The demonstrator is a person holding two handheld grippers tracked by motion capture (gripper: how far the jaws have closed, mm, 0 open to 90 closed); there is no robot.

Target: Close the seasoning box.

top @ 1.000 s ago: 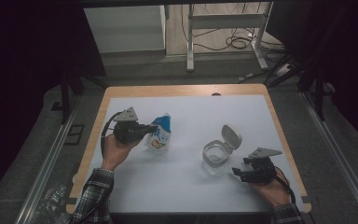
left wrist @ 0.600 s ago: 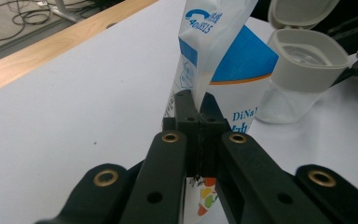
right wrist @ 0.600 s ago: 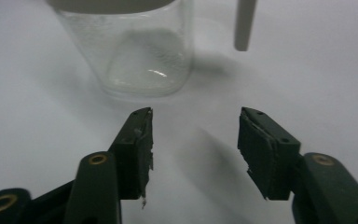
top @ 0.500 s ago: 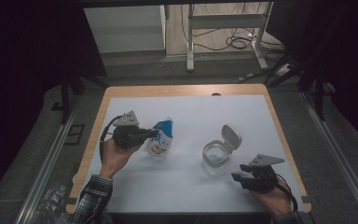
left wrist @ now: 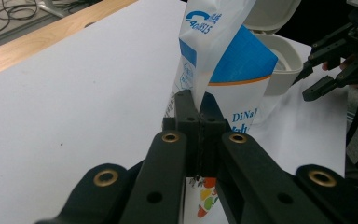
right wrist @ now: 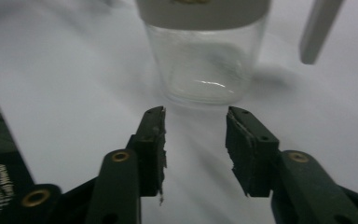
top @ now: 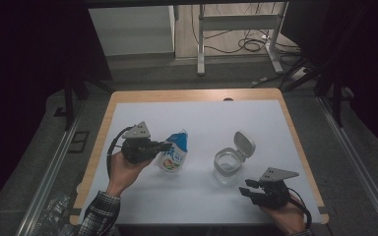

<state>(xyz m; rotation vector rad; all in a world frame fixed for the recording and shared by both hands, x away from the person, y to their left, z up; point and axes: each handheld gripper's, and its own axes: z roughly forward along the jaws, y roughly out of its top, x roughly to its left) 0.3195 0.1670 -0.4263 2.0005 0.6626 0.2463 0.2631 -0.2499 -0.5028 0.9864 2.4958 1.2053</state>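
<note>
The left claw (top: 166, 145) is clamped on the pouch (top: 173, 153), which hangs tilted over the left half of the table (top: 197, 115). From the high view the grip itself is hard to read, as the gripper body covers the pouch's near edge. The left gripper view settles it: both black pads meet on the thin sealed edge of the pouch (left wrist: 219, 70), with no gap between them. That view cuts off the pouch's top and bottom, and the print on it is only partly legible.

The jar (top: 226, 166) stands upright right of centre, lid (top: 243, 143) flipped open and leaning back. In the left gripper view the jar (left wrist: 279, 65) is mostly hidden behind the pouch; only its rim and lid show.

The right claw (top: 248, 188) sits low at the near right, just short of the jar and apart from it. Its jaws are narrowed but parted, with nothing between them; they have just been closing. The right gripper view shows the jar (right wrist: 205, 65) ahead of the pads, its rim cut off by the frame top. The person's right hand (top: 288, 216) is cut by the lower edge.

Against the earlier high view, the pouch and left claw sit slightly lower and nearer the person; the jar is unmoved.
</note>
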